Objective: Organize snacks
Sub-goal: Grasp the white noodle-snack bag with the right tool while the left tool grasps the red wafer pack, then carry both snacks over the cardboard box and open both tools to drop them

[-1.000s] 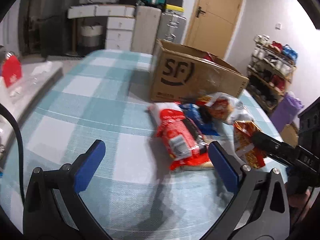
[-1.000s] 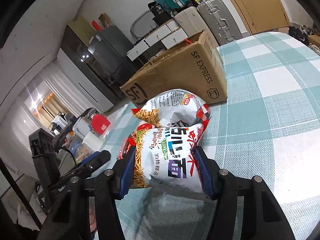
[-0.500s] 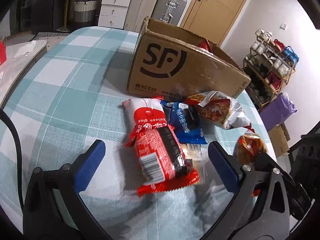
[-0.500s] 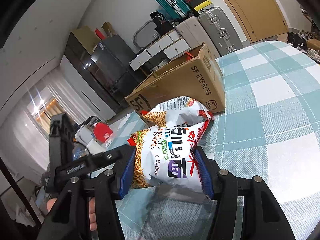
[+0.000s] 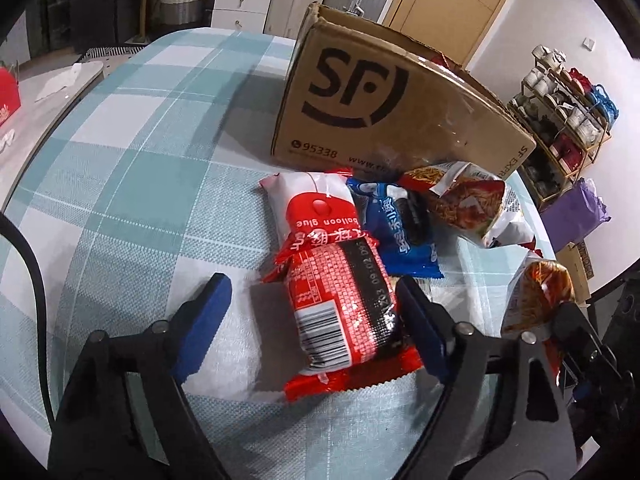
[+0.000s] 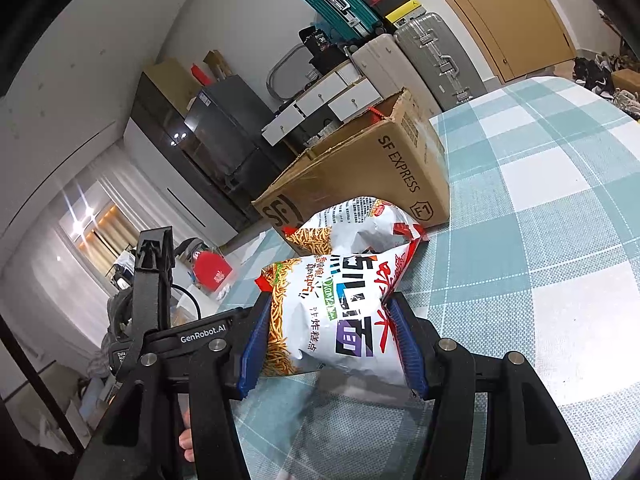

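A red snack packet [image 5: 344, 308] lies on the checked tablecloth [image 5: 132, 184], between the blue pads of my left gripper [image 5: 314, 320]. Its jaws are closing; the right pad touches the packet's side, the left pad [image 5: 208, 312] still stands apart. Behind it lie a white-and-red packet [image 5: 308, 200], a blue packet [image 5: 400, 232] and a noodle-snack bag [image 5: 472, 208]. An open SF cardboard box [image 5: 384, 108] stands at the back. My right gripper [image 6: 328, 344] is shut on a second noodle-snack bag [image 6: 332, 312], held just above the table; this bag [image 5: 536, 300] also shows at the right of the left wrist view.
The table's right edge runs close by the snacks; beyond it are a shoe rack [image 5: 568, 100] and a purple bag [image 5: 576, 216]. Suitcases [image 6: 424, 52] and drawers stand behind the box. A red box [image 5: 8, 96] sits on a side counter at left.
My left gripper has come forward and down over the red packet, and its jaws have narrowed around it. The right gripper has stayed put with its bag.
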A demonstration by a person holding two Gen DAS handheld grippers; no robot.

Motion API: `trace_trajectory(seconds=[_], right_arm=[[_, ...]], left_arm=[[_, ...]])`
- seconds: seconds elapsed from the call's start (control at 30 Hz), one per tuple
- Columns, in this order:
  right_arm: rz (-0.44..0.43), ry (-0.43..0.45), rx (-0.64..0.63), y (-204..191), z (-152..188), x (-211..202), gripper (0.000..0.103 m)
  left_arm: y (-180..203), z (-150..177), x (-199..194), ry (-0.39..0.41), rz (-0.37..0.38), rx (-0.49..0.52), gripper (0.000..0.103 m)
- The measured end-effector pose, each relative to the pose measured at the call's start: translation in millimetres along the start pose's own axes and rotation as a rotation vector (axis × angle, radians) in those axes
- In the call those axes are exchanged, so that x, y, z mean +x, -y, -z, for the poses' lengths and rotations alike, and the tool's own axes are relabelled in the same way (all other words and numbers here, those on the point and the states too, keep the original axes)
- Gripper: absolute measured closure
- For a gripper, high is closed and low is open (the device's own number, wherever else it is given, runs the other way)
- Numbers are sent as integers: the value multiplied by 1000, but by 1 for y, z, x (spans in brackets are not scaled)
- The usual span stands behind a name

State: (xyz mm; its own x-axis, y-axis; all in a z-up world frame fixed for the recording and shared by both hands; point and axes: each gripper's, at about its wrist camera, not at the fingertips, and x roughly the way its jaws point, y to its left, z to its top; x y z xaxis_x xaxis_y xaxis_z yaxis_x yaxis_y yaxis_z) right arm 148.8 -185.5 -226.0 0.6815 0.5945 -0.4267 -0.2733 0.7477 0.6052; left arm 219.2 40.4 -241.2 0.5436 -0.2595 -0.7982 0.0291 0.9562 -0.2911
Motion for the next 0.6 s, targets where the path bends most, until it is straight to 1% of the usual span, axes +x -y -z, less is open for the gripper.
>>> trace_trajectory(seconds=[0.07,0.1,0.13,0.27,0.5,0.6], right_arm=[[2,0,1,0,0,0,45],[2,0,1,0,0,0,45],[1,2,1,0,0,-1,45],[-3,4,-2,-1,-1,0,45],[-5,13,-6,-2,0,0,45],[-19,40,-16,-5,0,-7,45]], left_arm=[[-3,1,-1,-3,16,-2,39],[-4,2,-1,-8,21,-1,50],[-5,2,-1,-13,24,0,57],[-11,7,-5,-1,37,2,60],[-5,11,-24,39,31,35,61],[-2,12,-33,52,33,43,61]])
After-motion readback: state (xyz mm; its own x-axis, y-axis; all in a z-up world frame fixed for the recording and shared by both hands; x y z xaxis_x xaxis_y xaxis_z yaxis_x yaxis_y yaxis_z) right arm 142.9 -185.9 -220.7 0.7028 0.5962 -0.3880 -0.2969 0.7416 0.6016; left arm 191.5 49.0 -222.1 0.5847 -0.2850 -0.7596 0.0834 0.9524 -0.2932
